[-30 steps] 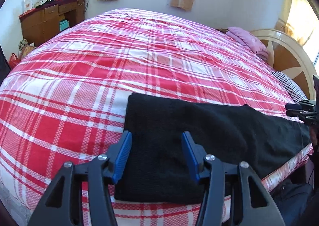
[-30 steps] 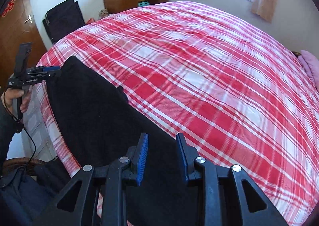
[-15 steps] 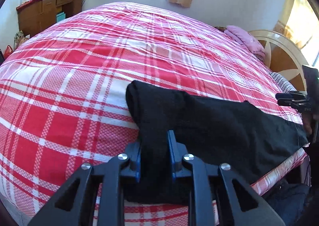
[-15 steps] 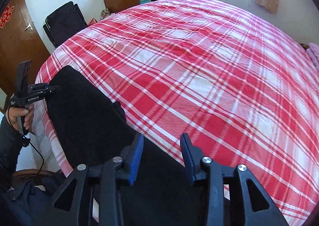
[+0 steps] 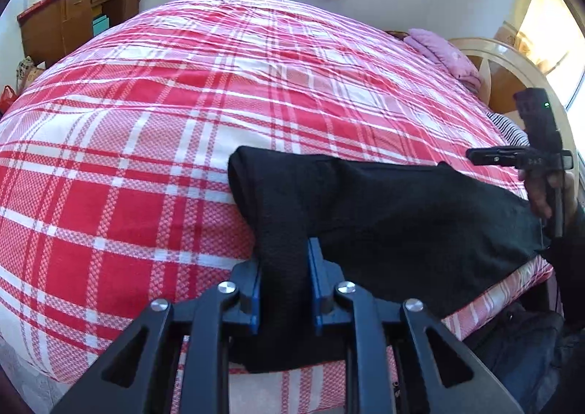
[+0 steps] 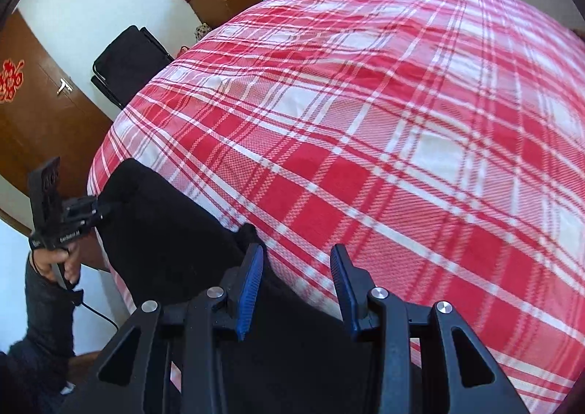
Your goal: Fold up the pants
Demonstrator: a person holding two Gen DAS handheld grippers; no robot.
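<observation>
1. Progress. I judge the task to be at an early stage. The black knit fabric pants [image 5: 384,209] lie in one long band along the near edge of the bed, which is covered by a red-and-white plaid woven bedspread [image 5: 146,143]. They appear already doubled leg on leg, though I cannot confirm this. No crosswise fold is in place yet; I expect the ends must be brought together and the stack flattened.

2. Left side. My left gripper [image 5: 283,289] is clamped on a bunched ridge of the pants at their left end, at 6 o'clock in the left wrist view. The blue pads press the cloth from both sides, and the jaws have just been closing on it. From the grip, the fabric rises to a rounded hump at 12 o'clock and runs off toward 3 o'clock.

3. Right side. My right gripper [image 6: 296,289] stands with its jaws apart, having just been opening, and holds nothing. In the right wrist view it sits at 6 o'clock over the far edge of the pants' other end; bedspread shows between the pads.

4. Appearance. The pants are matte, thick and limp. The surface is mostly smooth, with creases only near the clamped end. The near edge runs close to the mattress edge.
</observation>
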